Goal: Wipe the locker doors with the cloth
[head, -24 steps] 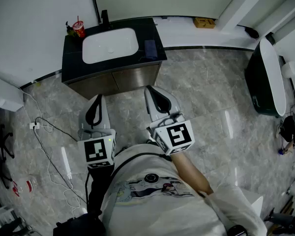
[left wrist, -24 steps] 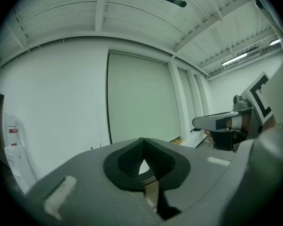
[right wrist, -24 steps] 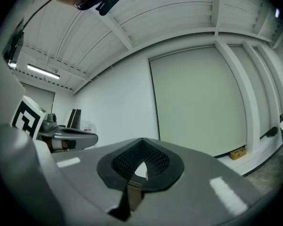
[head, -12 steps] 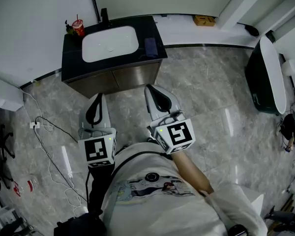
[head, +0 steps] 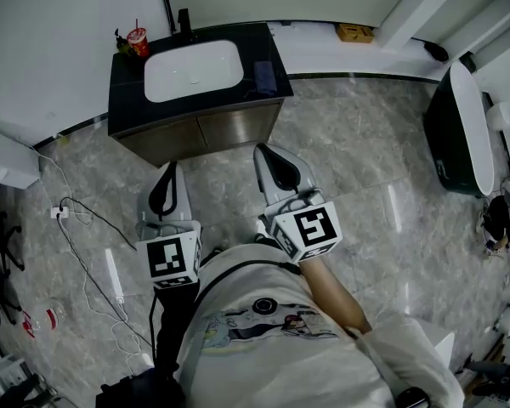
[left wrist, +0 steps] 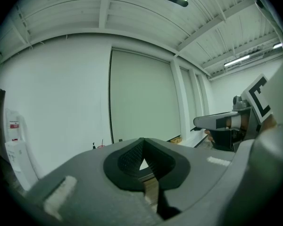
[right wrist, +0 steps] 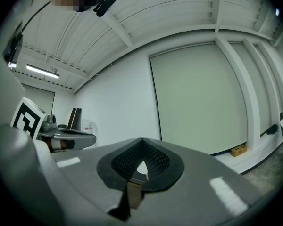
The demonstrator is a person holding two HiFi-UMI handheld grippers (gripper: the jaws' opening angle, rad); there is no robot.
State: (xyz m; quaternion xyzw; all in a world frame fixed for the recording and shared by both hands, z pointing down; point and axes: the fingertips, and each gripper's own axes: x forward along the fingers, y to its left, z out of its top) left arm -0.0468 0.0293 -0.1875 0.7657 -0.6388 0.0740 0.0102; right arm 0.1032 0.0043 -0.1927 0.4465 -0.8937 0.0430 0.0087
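Head view: left gripper (head: pixel 170 175) and right gripper (head: pixel 265 158), jaws pressed together on nothing, face the cabinet doors (head: pixel 206 133) at 12 o'clock. A dark patch (head: pixel 263 76) on the counter (head: pixel 124 96) at 1 o'clock may be the cloth, too small to say. Risk: clothless jaws scraping the doors.
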